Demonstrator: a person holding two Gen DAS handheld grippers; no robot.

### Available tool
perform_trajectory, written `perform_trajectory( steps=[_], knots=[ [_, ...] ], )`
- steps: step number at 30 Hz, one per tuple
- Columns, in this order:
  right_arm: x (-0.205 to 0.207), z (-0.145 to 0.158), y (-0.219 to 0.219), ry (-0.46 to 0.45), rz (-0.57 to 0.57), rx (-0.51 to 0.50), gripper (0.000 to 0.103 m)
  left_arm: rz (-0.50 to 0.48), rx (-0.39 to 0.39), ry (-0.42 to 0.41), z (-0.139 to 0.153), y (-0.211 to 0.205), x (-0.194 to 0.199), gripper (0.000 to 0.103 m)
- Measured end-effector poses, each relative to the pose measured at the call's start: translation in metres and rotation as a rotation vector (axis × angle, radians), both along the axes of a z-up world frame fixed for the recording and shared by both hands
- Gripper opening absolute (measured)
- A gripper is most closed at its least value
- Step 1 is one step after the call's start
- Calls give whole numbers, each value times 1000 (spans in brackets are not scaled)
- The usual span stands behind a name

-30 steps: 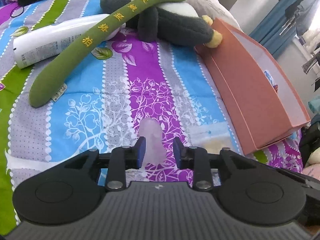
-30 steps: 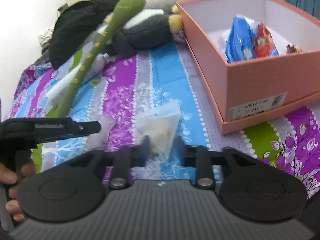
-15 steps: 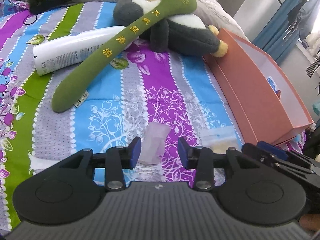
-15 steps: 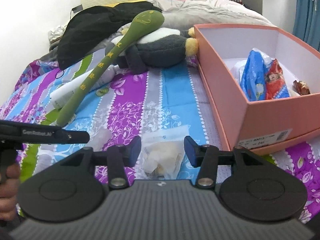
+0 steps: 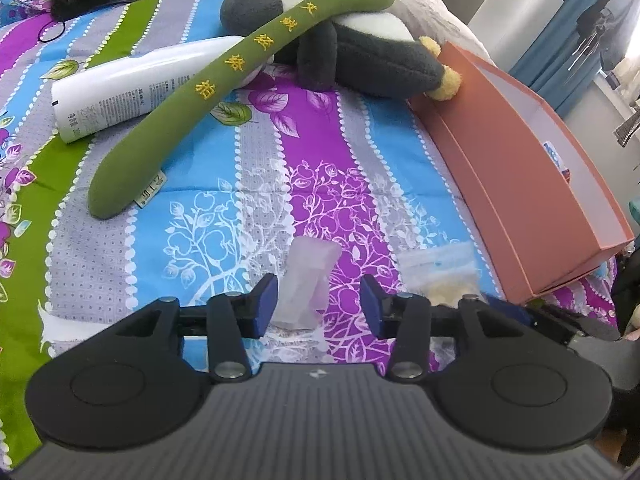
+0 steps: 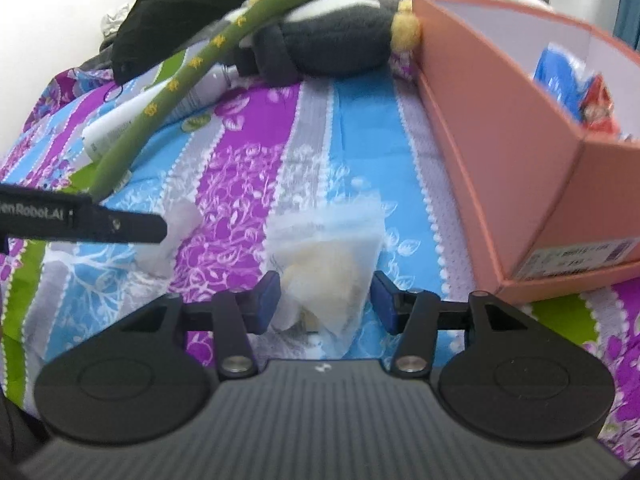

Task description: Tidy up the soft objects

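The landmark here is the pink box [image 6: 500, 128], open-topped on the bed [image 5: 224, 184] with its striped floral cover; it already holds a blue packet [image 6: 560, 76] and a red one [image 6: 600, 108], so part of the sorting looks done. Most is left. Beside the box's far corner lies the grey plush toy [image 5: 360, 56], with the long green plush stick [image 5: 224, 80] draped over it and a white bottle [image 5: 132, 88] under the stick, farther from the box. Nearer, just off the box's long wall, lies a clear bag of pale lumps [image 6: 332, 264], and beyond it, away from the box, a small pinkish translucent wrap [image 5: 308, 276]. The left tongs [image 5: 318, 304] stand about half open, having just been widening, with the wrap between the blue pads but not pressed. The right tongs [image 6: 326, 298] are likewise half open and just widened, straddling the bag without gripping it. Neither holds anything yet, so I judge both small soft items are about to be picked up; the 2 plush pieces still wait.
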State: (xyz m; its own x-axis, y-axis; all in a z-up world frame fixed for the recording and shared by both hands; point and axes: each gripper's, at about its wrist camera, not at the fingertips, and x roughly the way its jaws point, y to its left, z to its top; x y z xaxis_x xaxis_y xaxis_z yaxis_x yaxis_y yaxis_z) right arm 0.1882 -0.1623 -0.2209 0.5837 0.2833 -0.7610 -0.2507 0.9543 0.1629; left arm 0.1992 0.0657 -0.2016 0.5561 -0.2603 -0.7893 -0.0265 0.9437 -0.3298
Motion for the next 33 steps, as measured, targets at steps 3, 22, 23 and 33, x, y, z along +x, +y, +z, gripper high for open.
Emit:
perform_trajectory(
  steps=[3,22,23,33],
  knots=[
    [-1,-3,0,-7,9,12,54,2,8,8,-5,-1,5,53],
    [-7,9,-7,-27,-8,55,34,19,76,21,-23,-13,20,30],
    [-8,10,-7,-30,-7,55,33,21,75,18,-21,-13,19,26],
    [-16,31,-13,-63,-23,66,32,32,61,-22,13,-13,1,22]
  ],
)
